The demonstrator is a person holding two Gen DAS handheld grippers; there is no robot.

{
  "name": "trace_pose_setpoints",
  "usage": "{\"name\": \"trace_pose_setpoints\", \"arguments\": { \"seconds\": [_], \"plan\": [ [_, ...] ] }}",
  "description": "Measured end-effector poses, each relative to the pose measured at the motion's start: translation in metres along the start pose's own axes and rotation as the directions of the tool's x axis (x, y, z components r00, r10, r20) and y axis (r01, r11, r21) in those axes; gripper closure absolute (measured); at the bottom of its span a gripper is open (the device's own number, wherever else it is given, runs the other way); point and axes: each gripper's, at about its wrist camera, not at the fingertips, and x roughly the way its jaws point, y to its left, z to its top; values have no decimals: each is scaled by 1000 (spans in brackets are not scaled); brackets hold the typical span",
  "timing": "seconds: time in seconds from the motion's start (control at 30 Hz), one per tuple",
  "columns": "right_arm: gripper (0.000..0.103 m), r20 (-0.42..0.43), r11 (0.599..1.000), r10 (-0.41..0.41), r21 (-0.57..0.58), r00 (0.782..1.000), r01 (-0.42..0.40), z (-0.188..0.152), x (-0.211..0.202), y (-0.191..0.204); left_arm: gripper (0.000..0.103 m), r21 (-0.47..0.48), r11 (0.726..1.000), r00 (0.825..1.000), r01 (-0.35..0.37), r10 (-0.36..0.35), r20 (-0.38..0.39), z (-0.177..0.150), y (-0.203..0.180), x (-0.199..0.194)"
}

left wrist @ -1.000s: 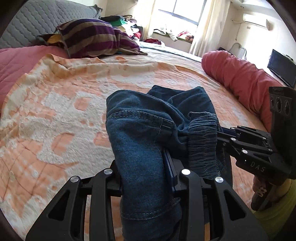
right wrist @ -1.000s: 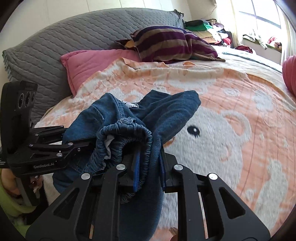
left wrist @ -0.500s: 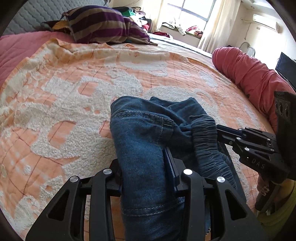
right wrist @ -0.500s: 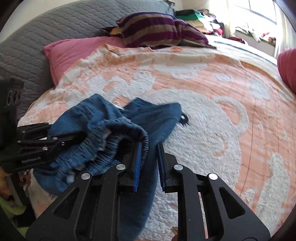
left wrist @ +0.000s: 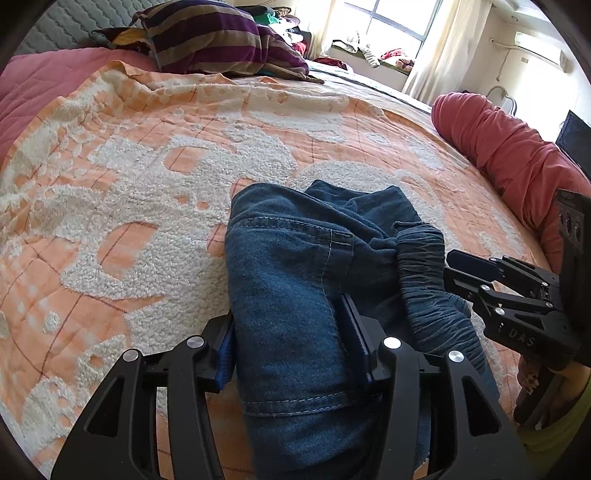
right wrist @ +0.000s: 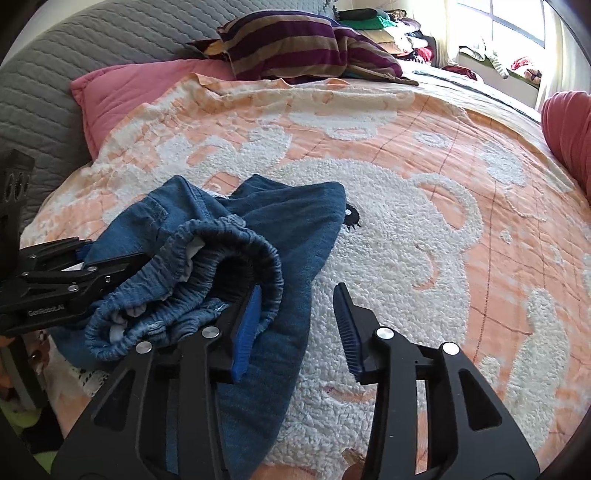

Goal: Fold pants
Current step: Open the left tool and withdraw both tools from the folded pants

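Lying bunched up on the orange-and-white blanket [left wrist: 155,206] near the bed's edge, the jeans [left wrist: 295,280] are a folded denim lump. The left gripper [left wrist: 291,350] has its jaws opening, with a thick fold of denim still filling the gap between them. The left camera can't see inside the waistband, but the right view does, white lining and all. There the right gripper [right wrist: 299,325] is opening too: one blue pad sits against the elastic waistband [right wrist: 236,254], the other is clear over bare blanket.

Bright daylight from the window [left wrist: 393,20] (blown out), fisheye-curved dark edges.
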Motion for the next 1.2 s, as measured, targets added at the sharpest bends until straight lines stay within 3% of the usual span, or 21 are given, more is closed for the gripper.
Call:
{"name": "trace_pose_setpoints", "arguments": {
  "seconds": [0.07, 0.3, 0.5, 0.6, 0.87, 0.9, 0.93, 0.97, 1.2],
  "plan": [
    [61, 8, 1000, -10, -4, 1000, 10, 0, -3, 2, 46, -2, 1000, 1000, -1, 1, 0, 0, 0, -1],
    [46, 27, 1000, -24, -1, 999, 24, -1, -15, 3, 43, -6, 1000, 1000, 4, -4, 4, -4, 1, -9],
    [39, 41, 999, -31, 13, 999, 30, -4, -24, 1, 37, -12, 1000, 1000, 2, -2, 20, -4, 2, -20],
    [33, 53, 999, -37, 17, 998, 36, -6, -31, 2, 28, -12, 1000, 999, -3, 4, 34, -5, 2, -27],
    [20, 94, 999, -44, 26, 995, 41, -10, -50, 4, 26, -21, 1000, 998, -6, 7, 64, -8, 2, -45],
    [19, 99, 999, -47, 24, 994, 45, -10, -52, 5, 25, -23, 1000, 998, -6, 7, 66, -8, 2, -46],
    [17, 107, 998, -53, 23, 993, 50, -10, -56, 6, 9, -24, 1000, 998, -8, 10, 67, -9, 3, -48],
    [16, 115, 998, -54, 26, 992, 52, -10, -59, 6, 6, -24, 1000, 997, -15, 17, 71, -9, 3, -51],
    [9, 192, 998, -55, 41, 980, 48, -10, -90, 10, 5, -3, 1000, 992, -31, 31, 119, -12, -3, -77]
  ]
}}
